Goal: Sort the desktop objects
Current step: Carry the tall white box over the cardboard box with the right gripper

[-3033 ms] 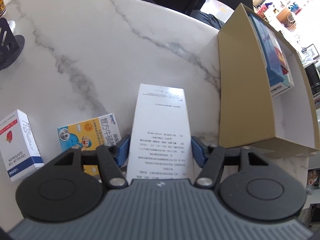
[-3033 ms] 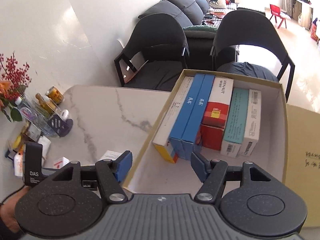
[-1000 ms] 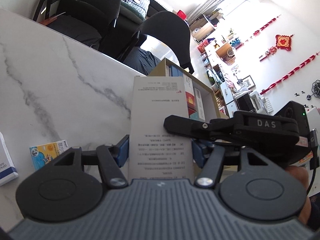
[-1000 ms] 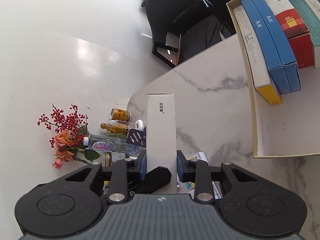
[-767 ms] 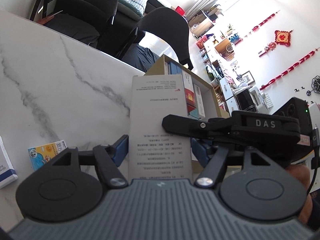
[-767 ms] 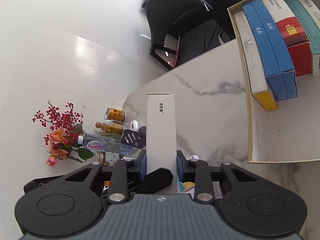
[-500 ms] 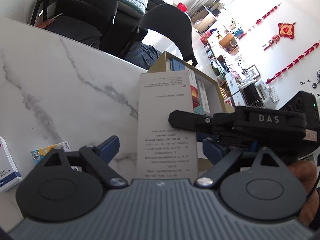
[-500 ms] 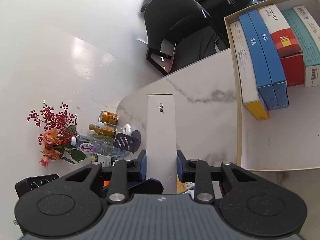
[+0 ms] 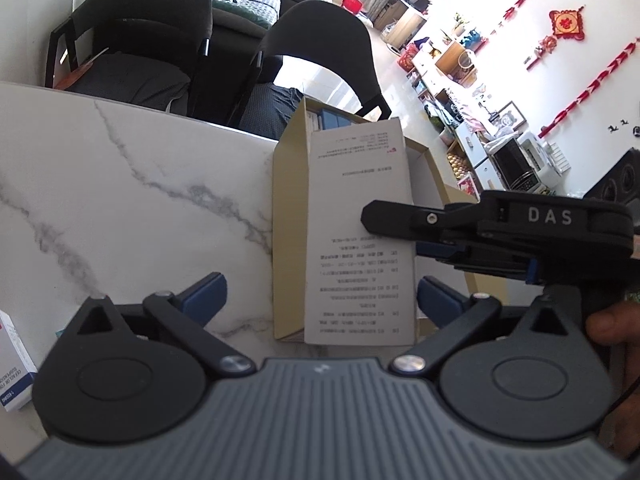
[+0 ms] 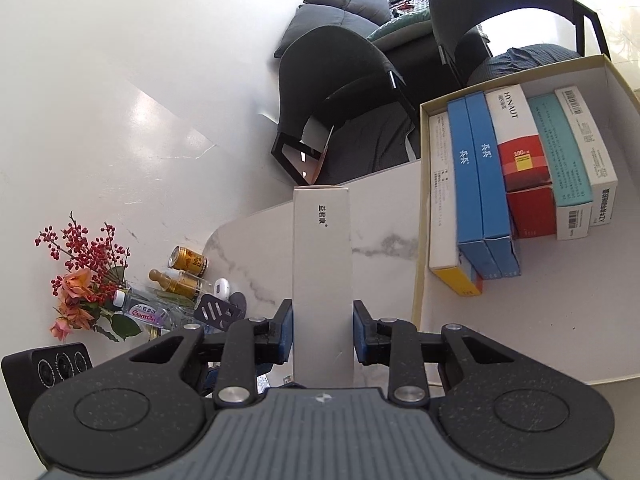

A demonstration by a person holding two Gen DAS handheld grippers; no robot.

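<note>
Medicine boxes stand in a row on edge inside the open cardboard tray point(image 10: 418, 216): a white and yellow box point(image 10: 444, 208), two blue boxes point(image 10: 480, 184), a red and white box point(image 10: 522, 152), a teal box point(image 10: 560, 148) and a white box point(image 10: 588, 140), packed against the tray's far left corner, with the rest of its floor bare. One more white box point(image 10: 322, 280) is up in the air, pinched by its narrow sides in the right claw point(image 10: 322, 334), beside the tray's left wall. In the left wrist view this box point(image 9: 358, 240) hangs between the blue pads of the left claw point(image 9: 320, 296), whose jaws are opening and no longer touch it. On the white marble surface point(image 9: 120, 200) lies another white and blue box point(image 9: 12, 360). At the surface's far end stand small bottles point(image 10: 176, 280) and red berry flowers point(image 10: 84, 264). Black chairs point(image 10: 344, 92) and a dark sofa point(image 10: 344, 0) stand behind.
</note>
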